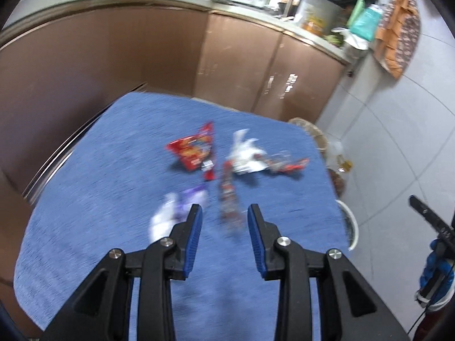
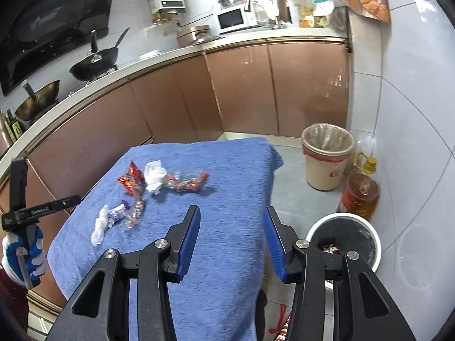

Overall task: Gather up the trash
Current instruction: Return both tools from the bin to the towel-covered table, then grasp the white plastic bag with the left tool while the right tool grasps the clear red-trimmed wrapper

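Observation:
Several pieces of trash lie on a blue cloth-covered table (image 2: pixel 221 199): a red snack wrapper (image 1: pixel 193 149) (image 2: pixel 129 180), a crumpled white tissue (image 1: pixel 244 153) (image 2: pixel 153 176), a clear and red wrapper (image 1: pixel 287 164) (image 2: pixel 187 182), a long clear wrapper (image 1: pixel 229 199) (image 2: pixel 135 211), and a white and purple wrapper (image 1: pixel 176 213) (image 2: pixel 109 220). My left gripper (image 1: pixel 224 213) is open and empty, just above the near wrappers. My right gripper (image 2: pixel 231 216) is open and empty over the table's right side. A white bucket (image 2: pixel 366 228) with a wrapper inside stands on the floor to the right.
A beige lined trash bin (image 2: pixel 327 159) and an oil bottle (image 2: pixel 361 193) stand on the floor by the tiled wall. Brown kitchen cabinets (image 2: pixel 241 91) run behind the table. The other gripper's handle shows in the left wrist view (image 1: pixel 432 221) and in the right wrist view (image 2: pixel 25 207).

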Demonstrator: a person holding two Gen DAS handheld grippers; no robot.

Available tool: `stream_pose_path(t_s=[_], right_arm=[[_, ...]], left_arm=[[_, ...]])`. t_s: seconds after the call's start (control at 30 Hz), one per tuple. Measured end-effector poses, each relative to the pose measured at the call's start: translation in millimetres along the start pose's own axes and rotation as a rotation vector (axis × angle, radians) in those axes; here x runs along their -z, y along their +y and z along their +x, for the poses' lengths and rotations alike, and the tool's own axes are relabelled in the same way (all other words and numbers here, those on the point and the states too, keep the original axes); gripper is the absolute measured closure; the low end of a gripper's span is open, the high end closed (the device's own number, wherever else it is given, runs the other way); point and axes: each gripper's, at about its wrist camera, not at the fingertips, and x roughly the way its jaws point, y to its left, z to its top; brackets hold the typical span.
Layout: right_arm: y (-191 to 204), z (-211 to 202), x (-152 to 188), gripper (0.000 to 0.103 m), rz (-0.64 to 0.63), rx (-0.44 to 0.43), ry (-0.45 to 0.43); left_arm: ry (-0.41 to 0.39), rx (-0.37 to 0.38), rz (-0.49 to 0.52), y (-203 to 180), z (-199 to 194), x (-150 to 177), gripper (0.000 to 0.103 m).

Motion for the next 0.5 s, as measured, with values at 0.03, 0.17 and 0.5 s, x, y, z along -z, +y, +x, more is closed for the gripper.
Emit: stream_pose_path(t_s=[0.03,0.17,0.5], right_arm=[[4,3,0,0.057,-0.003,-0.004,0.004],[14,17,-1,0.057,-0.009,-0.018,0.025],[27,64,-2,0.055,-0.015,-0.040,0.087]], left_arm=[[0.003,-0.011,-0.005,6,1,4,0.071],[0.039,-0.040,-0.035,34,16,20,0.071],[0.104,-0.065,-0.034,48,56,35,0.064]])
